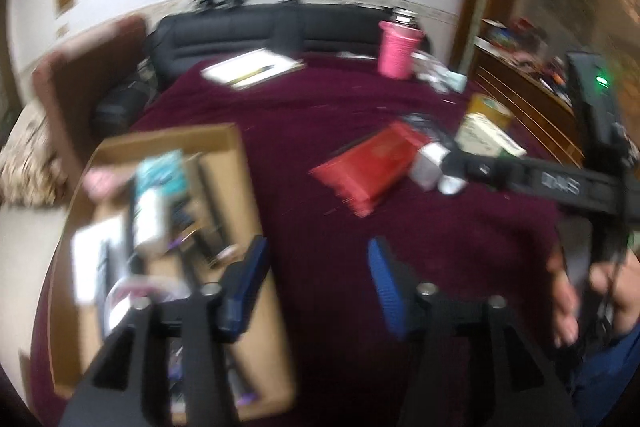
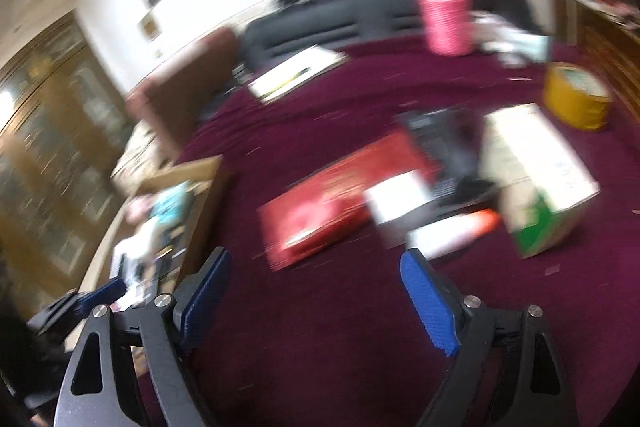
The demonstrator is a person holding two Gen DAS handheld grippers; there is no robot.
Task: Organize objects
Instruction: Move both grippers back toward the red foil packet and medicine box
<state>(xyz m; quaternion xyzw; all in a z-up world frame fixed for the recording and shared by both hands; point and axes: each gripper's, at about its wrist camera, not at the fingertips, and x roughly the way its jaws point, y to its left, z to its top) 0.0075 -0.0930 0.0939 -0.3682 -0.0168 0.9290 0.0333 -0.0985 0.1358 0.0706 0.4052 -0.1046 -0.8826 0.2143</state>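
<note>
Both views are blurred by motion. A shallow cardboard tray [image 1: 236,163] holding several small items lies at the left on a maroon cloth [image 1: 304,115]; it also shows in the right wrist view [image 2: 208,171]. A red box [image 1: 368,163] lies in the middle, also in the right wrist view [image 2: 320,203]. My left gripper [image 1: 316,259] is open and empty, its left finger over the tray's edge. My right gripper [image 2: 316,267] is open and empty, hovering before the red box; in the left wrist view it reaches in from the right [image 1: 452,171].
A pink cup [image 1: 396,47], a white notepad [image 1: 252,67], a yellow tin [image 2: 576,99], a white and green carton [image 2: 536,179] and a white tube with an orange cap [image 2: 452,235] lie on the cloth. A dark sofa [image 1: 240,31] stands behind.
</note>
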